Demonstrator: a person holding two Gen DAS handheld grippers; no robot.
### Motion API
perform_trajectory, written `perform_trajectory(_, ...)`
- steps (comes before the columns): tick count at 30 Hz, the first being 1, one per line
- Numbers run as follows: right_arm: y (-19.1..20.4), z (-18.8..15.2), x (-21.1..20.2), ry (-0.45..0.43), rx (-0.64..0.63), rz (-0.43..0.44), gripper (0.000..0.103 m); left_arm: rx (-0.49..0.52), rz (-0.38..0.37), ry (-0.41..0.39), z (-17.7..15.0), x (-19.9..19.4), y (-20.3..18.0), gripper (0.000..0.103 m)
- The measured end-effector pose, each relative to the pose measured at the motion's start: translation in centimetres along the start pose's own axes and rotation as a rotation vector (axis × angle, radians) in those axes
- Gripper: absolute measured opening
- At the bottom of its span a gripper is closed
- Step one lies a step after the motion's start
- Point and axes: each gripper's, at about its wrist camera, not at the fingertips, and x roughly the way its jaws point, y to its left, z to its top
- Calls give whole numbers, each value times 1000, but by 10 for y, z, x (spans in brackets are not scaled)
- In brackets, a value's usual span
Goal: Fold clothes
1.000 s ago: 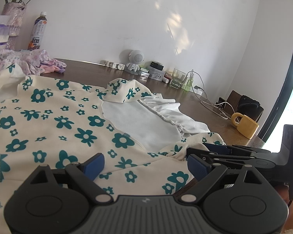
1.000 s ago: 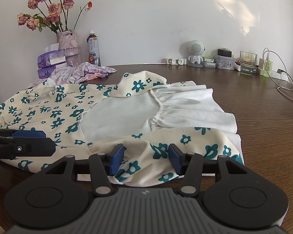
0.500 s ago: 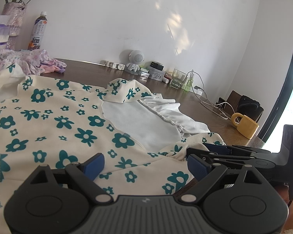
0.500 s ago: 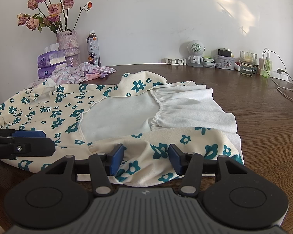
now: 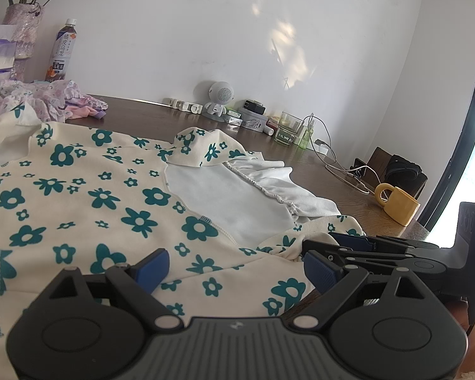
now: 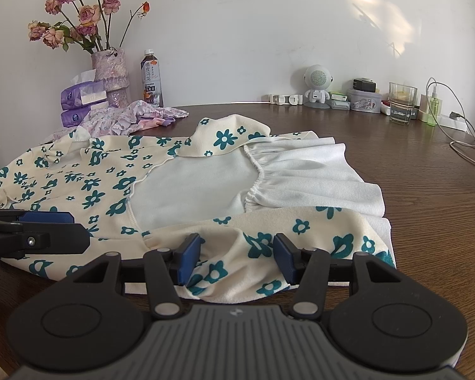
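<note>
A cream garment with teal flowers (image 5: pixel 79 190) (image 6: pixel 88 183) lies spread on the brown table (image 6: pixel 427 205), its white lining (image 6: pixel 199 186) turned up in the middle. My left gripper (image 5: pixel 236 269) is open wide, low over the garment's near edge, and shows from the side in the right wrist view (image 6: pixel 38 237). My right gripper (image 6: pixel 236 256) is open more narrowly, its blue pads straddling a raised fold of the near hem. In the left wrist view the right gripper (image 5: pixel 364 250) lies at the garment's right corner.
Along the back wall stand a vase of roses (image 6: pixel 110 76), a bottle (image 6: pixel 151 79), tissue packs (image 6: pixel 82 98), a small robot figure (image 6: pixel 316 87) and a glass (image 6: pixel 402 101). A lilac cloth (image 6: pixel 126 117) lies behind the garment. Cables (image 6: pixel 465 145) and a yellow mug (image 5: pixel 397 205) sit to the right.
</note>
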Motion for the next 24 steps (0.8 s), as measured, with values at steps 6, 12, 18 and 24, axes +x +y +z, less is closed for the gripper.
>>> perform_trajectory(6, 1, 0, 0, 2, -3, -2, 53, 0, 1, 0, 0, 0, 0, 92)
perform_trajectory(12, 1, 0, 0, 3, -5, -3, 53, 2, 2, 0, 0, 0, -1, 92)
perform_trajectory(18, 1, 0, 0, 2, -2, 0, 53, 2, 2, 0, 0, 0, 0, 92)
perform_trajectory(24, 0, 0, 0, 2, 0, 0, 53, 1, 2, 0, 0, 0, 0, 92)
